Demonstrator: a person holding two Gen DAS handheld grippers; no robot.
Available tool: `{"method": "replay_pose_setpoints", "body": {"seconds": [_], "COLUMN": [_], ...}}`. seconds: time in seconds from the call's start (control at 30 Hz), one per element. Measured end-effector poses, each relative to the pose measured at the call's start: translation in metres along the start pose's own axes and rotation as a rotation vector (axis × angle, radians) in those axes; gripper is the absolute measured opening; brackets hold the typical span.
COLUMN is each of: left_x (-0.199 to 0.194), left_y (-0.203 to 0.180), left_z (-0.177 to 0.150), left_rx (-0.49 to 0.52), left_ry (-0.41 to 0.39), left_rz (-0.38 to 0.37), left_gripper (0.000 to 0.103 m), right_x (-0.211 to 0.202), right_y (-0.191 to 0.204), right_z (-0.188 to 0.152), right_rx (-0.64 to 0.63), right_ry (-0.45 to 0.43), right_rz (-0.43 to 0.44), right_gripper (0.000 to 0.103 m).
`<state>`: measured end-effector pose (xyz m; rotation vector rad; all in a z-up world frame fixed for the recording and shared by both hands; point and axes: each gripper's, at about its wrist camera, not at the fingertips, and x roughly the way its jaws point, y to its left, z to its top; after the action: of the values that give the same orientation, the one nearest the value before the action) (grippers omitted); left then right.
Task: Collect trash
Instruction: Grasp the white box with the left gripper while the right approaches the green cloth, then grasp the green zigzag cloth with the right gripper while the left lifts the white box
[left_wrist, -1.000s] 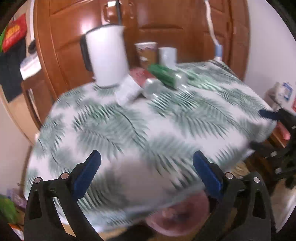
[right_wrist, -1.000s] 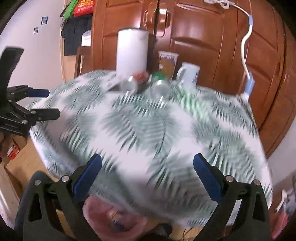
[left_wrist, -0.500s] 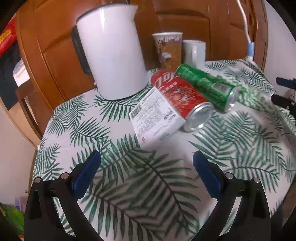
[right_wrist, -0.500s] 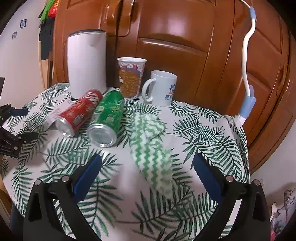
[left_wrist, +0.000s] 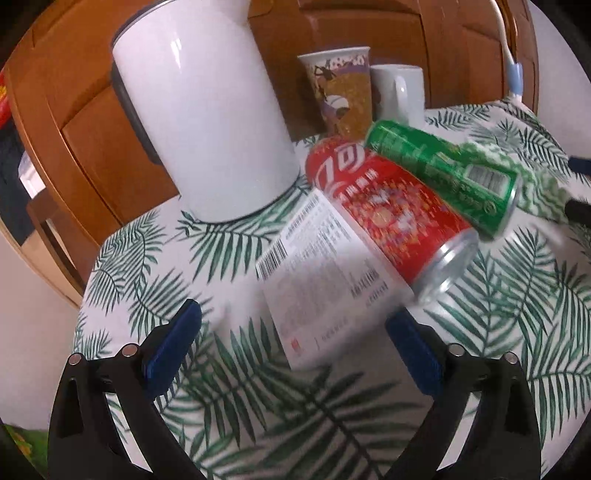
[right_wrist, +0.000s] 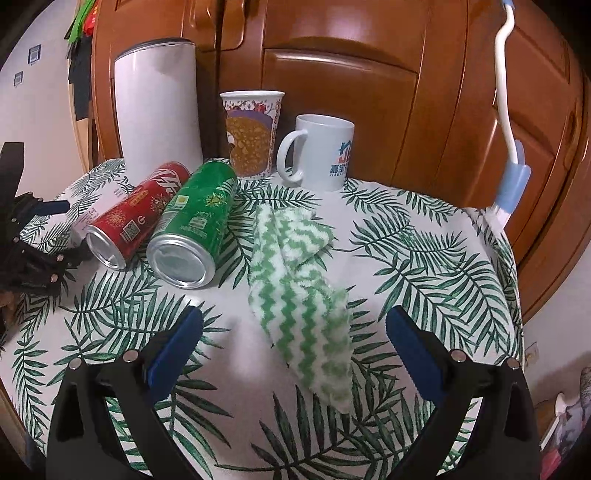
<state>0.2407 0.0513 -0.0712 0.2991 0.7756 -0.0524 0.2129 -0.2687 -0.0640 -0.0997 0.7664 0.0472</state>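
Observation:
A red cola can (left_wrist: 391, 218) (right_wrist: 138, 216), a green can (left_wrist: 447, 177) (right_wrist: 195, 225) and a white printed carton (left_wrist: 325, 273) (right_wrist: 94, 208) lie side by side on the palm-leaf tablecloth (left_wrist: 332, 417). My left gripper (left_wrist: 291, 347) is open and empty, its jaws wide just in front of the carton's near end. My right gripper (right_wrist: 291, 349) is open and empty, hovering over a green-and-white zigzag cloth (right_wrist: 295, 291), right of the cans. The left gripper also shows at the left edge of the right wrist view (right_wrist: 29, 240).
A tall white kettle (left_wrist: 207, 110) (right_wrist: 157, 107), a patterned paper cup (right_wrist: 253, 134) and a white mug (right_wrist: 319, 151) stand behind the cans, against wooden cabinet doors (right_wrist: 369, 92). A white and blue brush (right_wrist: 511, 147) hangs at the table's right edge.
Both grippers moved up from below the table edge and forward over the table. The left one closed in on the carton and cans; the right one came over the cloth.

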Motion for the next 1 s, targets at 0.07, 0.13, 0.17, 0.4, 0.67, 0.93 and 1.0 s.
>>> {"method": "replay_pose_setpoints", "body": {"seconds": [0.07,0.13,0.17,0.4,0.67,0.93,1.0], "left_x": [0.002,0.005,0.003,0.001,0.008,0.011,0.012], "left_y": [0.004,0.010,0.013,0.031,0.044,0.047,0.049], "left_z": [0.002,0.001,0.001,-0.005,-0.005,0.000,0.001], "left_rx": [-0.021,-0.059,-0.075,-0.169,-0.235,-0.246,-0.254], "left_ry": [0.002,0.021,0.014,-0.004,0.018,0.014,0.010], "left_rz": [-0.025,-0.048,-0.063,-0.118,-0.141,-0.134,-0.131], "left_gripper": [0.068,0.042,0.038,0.032,0.030,0.038,0.041], "right_x": [0.002,0.004,0.004,0.017,0.045,0.067,0.072], "right_y": [0.000,0.000,0.000,0.000,-0.006,0.007,0.012], "right_z": [0.000,0.000,0.001,0.012,0.034,0.048,0.051], "right_rx": [0.002,0.005,0.006,-0.018,-0.011,-0.058,-0.078], "right_ry": [0.001,0.001,-0.003,0.011,0.060,0.109,0.128], "right_rz": [0.003,0.008,0.009,-0.013,-0.038,-0.030,-0.030], "right_gripper": [0.098,0.098,0.098,0.098,0.097,0.055,0.050]}}
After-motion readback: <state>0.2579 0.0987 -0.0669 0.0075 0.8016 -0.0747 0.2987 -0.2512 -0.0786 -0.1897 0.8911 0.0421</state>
